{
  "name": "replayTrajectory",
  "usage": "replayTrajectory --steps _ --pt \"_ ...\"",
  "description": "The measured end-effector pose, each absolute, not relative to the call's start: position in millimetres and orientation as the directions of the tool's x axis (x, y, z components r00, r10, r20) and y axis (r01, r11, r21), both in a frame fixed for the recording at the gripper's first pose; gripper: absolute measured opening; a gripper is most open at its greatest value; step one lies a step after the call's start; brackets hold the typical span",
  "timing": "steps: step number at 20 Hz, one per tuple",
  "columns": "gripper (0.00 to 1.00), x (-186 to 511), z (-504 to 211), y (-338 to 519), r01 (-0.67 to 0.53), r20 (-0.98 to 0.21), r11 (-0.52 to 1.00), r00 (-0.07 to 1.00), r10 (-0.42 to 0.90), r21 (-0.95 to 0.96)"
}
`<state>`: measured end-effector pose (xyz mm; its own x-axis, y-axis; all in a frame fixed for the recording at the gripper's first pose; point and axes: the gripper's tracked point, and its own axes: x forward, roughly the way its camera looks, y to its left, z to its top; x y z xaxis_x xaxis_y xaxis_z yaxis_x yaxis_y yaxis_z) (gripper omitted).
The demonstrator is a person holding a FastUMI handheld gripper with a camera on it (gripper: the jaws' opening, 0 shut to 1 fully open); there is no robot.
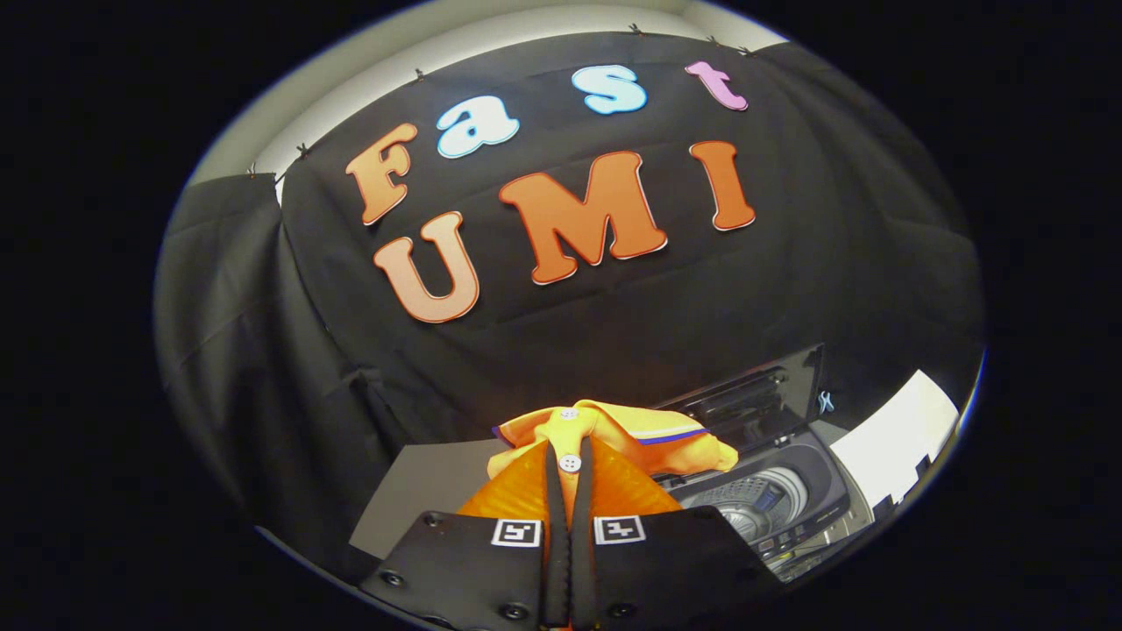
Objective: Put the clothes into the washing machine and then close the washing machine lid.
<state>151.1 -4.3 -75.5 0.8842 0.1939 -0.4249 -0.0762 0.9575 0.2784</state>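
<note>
A crumpled orange-yellow garment with white buttons and a thin blue-and-white trim [605, 434] hangs pinched in the claw [570, 491], whose two fingers are pressed together on a strip of the fabric. One button sits right in the narrow slit between the fingers and another lies just beyond their tips. The rest of the cloth bunches up ahead of the fingers; what kind of garment it is cannot be made out, since most of it is folded on itself or hidden behind the fingers.

Just beside the held cloth, lower down, stands a dark grey top-loading washing machine [815, 499]. Its dark glossy lid [754, 399] is raised and leans back toward the booth's black cloth wall [263, 350]. The ribbed metal drum [758, 499] shows through the opening, though the garment and one finger cover its near side, so the inside is only partly seen. The machine's front edge is cut off and its control strip is too small to read.

On the other side of the fingers lies a flat grey surface [421, 491], partly hidden behind the claw's body.
</note>
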Motion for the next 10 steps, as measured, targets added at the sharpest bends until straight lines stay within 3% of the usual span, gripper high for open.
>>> replayTrajectory --steps 10 --pt "0.09 184 -147 -140 -0.084 -0.516 0.958 0.827 0.221 0.275"
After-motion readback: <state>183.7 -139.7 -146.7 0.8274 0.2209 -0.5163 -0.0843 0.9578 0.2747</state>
